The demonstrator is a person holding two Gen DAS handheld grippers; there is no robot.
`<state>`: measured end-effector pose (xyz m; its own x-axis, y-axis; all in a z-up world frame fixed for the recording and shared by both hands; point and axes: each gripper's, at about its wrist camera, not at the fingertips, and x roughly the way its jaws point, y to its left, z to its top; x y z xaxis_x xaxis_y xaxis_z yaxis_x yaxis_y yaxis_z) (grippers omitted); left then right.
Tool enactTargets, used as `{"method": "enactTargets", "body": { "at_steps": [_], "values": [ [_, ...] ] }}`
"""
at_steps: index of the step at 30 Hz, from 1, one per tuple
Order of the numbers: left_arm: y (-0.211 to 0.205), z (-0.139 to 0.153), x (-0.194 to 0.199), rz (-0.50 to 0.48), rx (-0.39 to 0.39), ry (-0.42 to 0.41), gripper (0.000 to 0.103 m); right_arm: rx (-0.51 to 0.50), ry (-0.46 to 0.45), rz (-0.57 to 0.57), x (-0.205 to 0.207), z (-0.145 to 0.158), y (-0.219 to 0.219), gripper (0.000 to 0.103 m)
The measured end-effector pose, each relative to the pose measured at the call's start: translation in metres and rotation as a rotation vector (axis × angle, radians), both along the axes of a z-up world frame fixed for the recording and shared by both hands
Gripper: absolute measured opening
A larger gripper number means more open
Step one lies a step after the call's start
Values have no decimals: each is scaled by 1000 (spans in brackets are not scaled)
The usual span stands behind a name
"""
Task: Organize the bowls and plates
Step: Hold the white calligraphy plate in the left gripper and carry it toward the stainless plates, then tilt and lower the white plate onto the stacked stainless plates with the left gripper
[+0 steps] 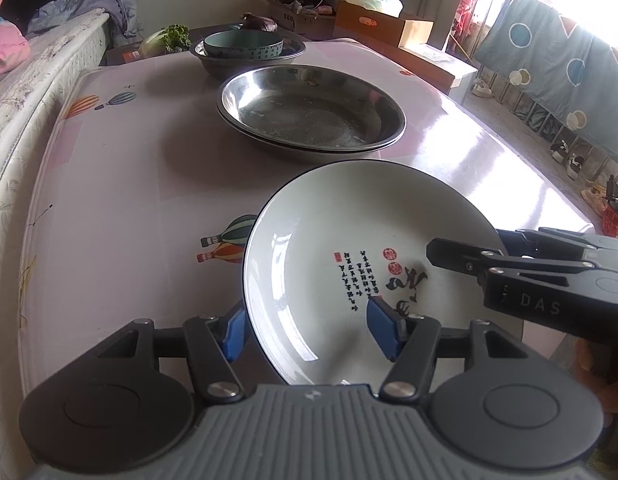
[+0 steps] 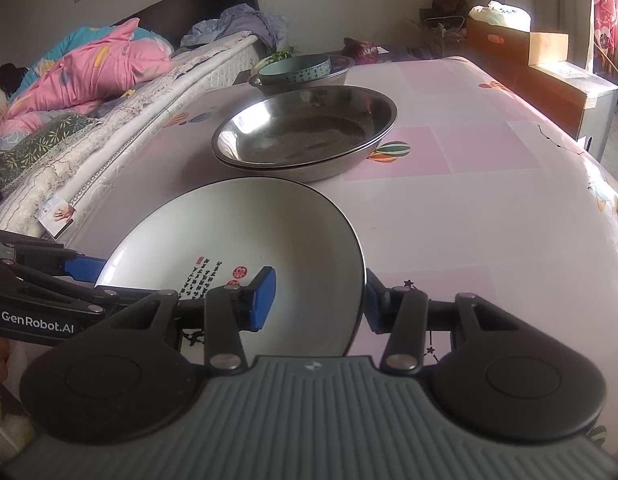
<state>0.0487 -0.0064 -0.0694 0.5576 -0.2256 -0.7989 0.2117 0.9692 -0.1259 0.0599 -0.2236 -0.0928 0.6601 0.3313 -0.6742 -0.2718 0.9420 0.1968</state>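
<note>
A white plate (image 1: 329,240) (image 2: 229,232) with a dark rim and black calligraphy sits low over the near end of the pink table (image 1: 109,180). I cannot tell whether it touches the table. My left gripper (image 1: 307,316) (image 2: 109,280) is shut on its left rim, one blue pad outside and one inside. My right gripper (image 2: 317,288) (image 1: 465,242) is shut on the opposite rim in the same way. Beyond the white plate lie two stacked steel plates (image 1: 309,112) (image 2: 305,132). Further back, a teal bowl (image 1: 243,44) (image 2: 295,68) sits inside a steel bowl (image 1: 213,62) (image 2: 341,72).
A bed (image 2: 109,80) with pink bedding runs along the table's left side. Leafy greens (image 1: 175,36) and cardboard boxes (image 1: 381,24) stand past the far end. A drying rack with a blue cloth (image 1: 549,64) is to the right.
</note>
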Motion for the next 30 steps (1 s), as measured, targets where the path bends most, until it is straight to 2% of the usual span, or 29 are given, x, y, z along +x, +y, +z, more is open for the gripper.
{"method": "enactTargets", "body": {
  "at_steps": [30],
  "values": [
    [5,18,-8,26,-7,-43,62,10,-29,5,-6,17,-1,45]
  ]
}}
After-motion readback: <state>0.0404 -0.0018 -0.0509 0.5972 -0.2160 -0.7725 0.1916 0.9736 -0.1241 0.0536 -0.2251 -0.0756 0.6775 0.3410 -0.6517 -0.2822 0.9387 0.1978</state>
